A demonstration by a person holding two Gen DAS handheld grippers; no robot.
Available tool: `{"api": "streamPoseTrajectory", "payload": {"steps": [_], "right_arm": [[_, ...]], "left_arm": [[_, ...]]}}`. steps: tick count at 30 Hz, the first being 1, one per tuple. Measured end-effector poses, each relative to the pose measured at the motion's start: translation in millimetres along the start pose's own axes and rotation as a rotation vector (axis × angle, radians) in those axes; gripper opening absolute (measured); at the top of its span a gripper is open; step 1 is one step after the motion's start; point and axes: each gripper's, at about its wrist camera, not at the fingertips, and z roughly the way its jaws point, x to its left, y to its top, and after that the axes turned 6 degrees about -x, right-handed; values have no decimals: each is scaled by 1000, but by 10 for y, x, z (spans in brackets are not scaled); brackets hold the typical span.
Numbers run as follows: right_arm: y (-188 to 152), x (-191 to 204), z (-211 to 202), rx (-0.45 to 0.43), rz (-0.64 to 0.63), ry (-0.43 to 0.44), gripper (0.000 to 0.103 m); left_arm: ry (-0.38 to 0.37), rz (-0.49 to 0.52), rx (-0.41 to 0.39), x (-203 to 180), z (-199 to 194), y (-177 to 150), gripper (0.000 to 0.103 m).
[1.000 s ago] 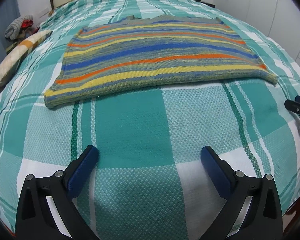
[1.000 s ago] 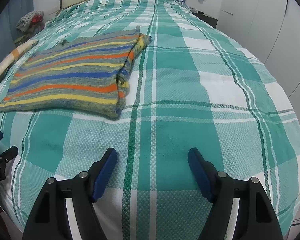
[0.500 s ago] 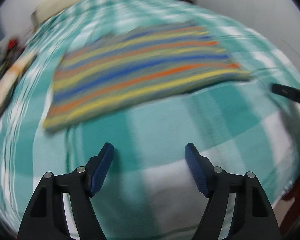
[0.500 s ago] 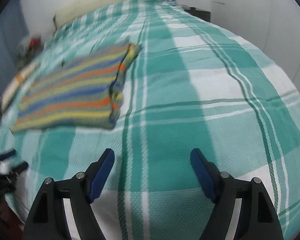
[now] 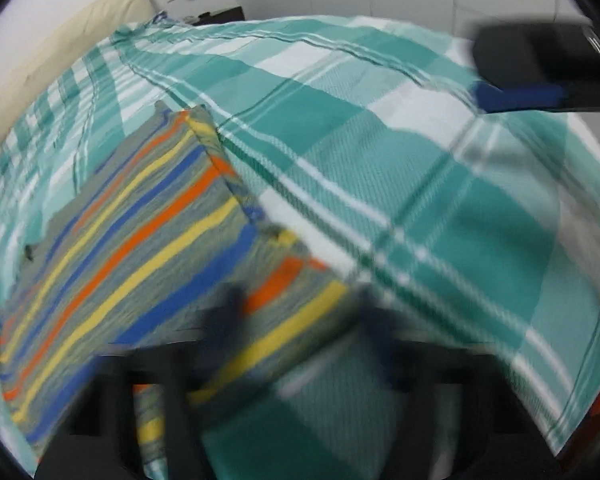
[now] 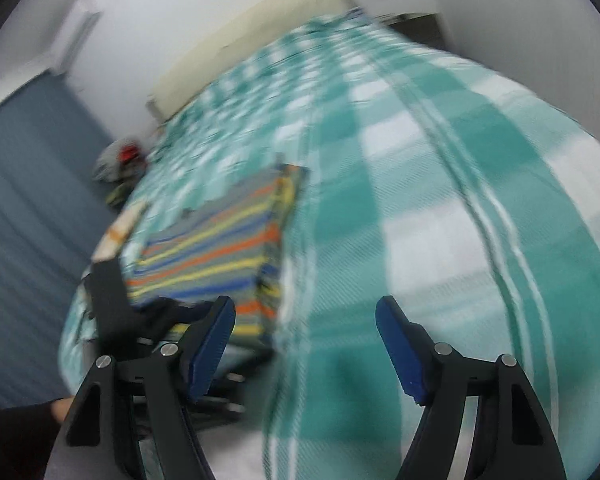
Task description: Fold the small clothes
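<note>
We see the striped knit (image 5: 140, 248) lying folded on the bed w/ teal-and-white check cover (image 5: 440, 208). Our left gripper (image 5: 296, 320) is badly blurred; its jaws stand apart, straddling the knit's near right corner, left finger over the stripes, right one over the cover. Can't tell if they touch the fabric. Upper right, our right gripper's blue pad (image 5: 520, 96) hangs over the bed, well apart from the knit. Beige headboard (image 5: 60, 56) at back.

A teal-and-white plaid bedspread (image 6: 440, 208) covers the bed below a cream headboard (image 6: 244, 36); a clothes heap (image 6: 120, 160) lies beside a blue curtain (image 6: 24, 220)
</note>
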Motion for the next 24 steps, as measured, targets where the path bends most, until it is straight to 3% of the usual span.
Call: {"api": "streamPoseTrajectory", "payload": {"steps": [1, 3, 6, 8, 12, 13, 14, 15, 18, 24], "right_arm": [[111, 0, 109, 31, -9, 36, 73], [361, -13, 404, 82, -21, 93, 72], [697, -53, 983, 144, -5, 123, 69], [843, -134, 1457, 210, 79, 136, 65], [968, -260, 2096, 240, 256, 128, 64], [990, -242, 2204, 231, 280, 134, 56], [1011, -210, 2273, 222, 283, 136, 46], [1025, -165, 2321, 220, 275, 125, 9], [1079, 8, 2325, 213, 212, 48, 8], [1361, 666, 1994, 145, 119, 139, 8]], "left_arm": [[14, -27, 1, 30, 3, -1, 9], [3, -97, -30, 82, -30, -19, 8], [-1, -116, -75, 47, -130, -74, 7], [-9, -126, -89, 51, -179, -98, 7], [-48, -166, -89, 134, -175, -92, 7], [-54, -174, -89, 148, -174, -86, 7], [-62, -185, -93, 169, -181, -86, 7], [-71, -201, -100, 195, -205, -84, 7], [-99, -278, -155, 361, -426, -115, 7], [-94, -501, -288, 990, -1107, -379, 7]]}}
